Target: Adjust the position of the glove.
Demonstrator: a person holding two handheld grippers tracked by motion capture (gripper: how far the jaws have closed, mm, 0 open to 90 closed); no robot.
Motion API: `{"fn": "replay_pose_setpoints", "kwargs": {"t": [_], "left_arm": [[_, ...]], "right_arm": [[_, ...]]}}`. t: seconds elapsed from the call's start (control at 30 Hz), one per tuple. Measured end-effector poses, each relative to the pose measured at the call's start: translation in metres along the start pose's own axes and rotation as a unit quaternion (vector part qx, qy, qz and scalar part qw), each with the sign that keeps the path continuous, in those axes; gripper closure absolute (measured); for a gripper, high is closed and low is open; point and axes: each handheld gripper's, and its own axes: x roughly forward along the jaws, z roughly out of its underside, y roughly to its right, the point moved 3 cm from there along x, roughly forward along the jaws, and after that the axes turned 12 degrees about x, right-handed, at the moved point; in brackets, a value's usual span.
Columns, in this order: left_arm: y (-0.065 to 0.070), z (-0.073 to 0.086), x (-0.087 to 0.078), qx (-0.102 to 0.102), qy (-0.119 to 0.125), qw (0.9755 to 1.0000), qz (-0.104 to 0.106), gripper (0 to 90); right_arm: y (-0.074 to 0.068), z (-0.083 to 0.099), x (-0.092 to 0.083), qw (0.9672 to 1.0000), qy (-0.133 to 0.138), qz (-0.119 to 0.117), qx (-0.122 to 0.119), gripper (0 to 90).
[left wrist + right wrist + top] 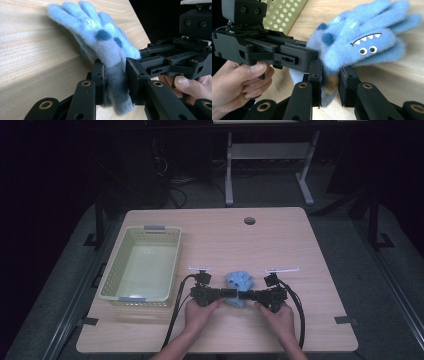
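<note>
A person's two hands hold a pair of black grippers that meet at the near middle of a light wooden table (280,235). Between them is a fuzzy blue glove (238,282) — or perhaps two laid together, since layered fingers show in the right gripper view. It carries dark blue spots on one face and a monster face with white teeth and googly eyes on the other.

The left gripper (115,82) has its jaws closed on the glove's greyish cuff, the fingers fanning away over the tabletop. The right gripper (330,85) likewise pinches the cuff end, where a small brown patch sits between its jaws. Each gripper view shows the other tool close alongside, held by the left hand (199,312) and the right hand (277,317).

A pale yellow-green perforated basket (114,265) stands well apart at the table's left — grey clips on its near and far rims.
</note>
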Motion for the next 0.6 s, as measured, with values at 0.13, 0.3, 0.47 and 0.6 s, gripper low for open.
{"fn": "replay_pose_setpoints", "kwargs": {"t": [0.13, 0.3, 0.47, 0.6], "left_arm": [[0.002, -0.002, -0.004, 0.005, 0.006, 1.0, 0.003, 69.8], [0.006, -0.007, -0.011, 0.014, 0.01, 0.9998, 0.0, 69.7], [0.009, -0.011, -0.017, 0.02, 0.017, 0.9997, 0.0, 69.7], [0.009, -0.012, -0.021, 0.017, 0.023, 0.9996, 0.007, 69.7]], "right_arm": [[-0.005, -0.001, -0.002, 1.0, 0.002, -0.003, -0.006, 74.8], [-0.011, -0.004, -0.004, 0.9999, 0.006, -0.006, -0.013, 74.8], [-0.019, -0.008, -0.005, 0.9997, 0.006, -0.009, -0.021, 74.8], [-0.023, -0.011, -0.007, 0.9996, 0.005, -0.01, -0.027, 75.0]]}}
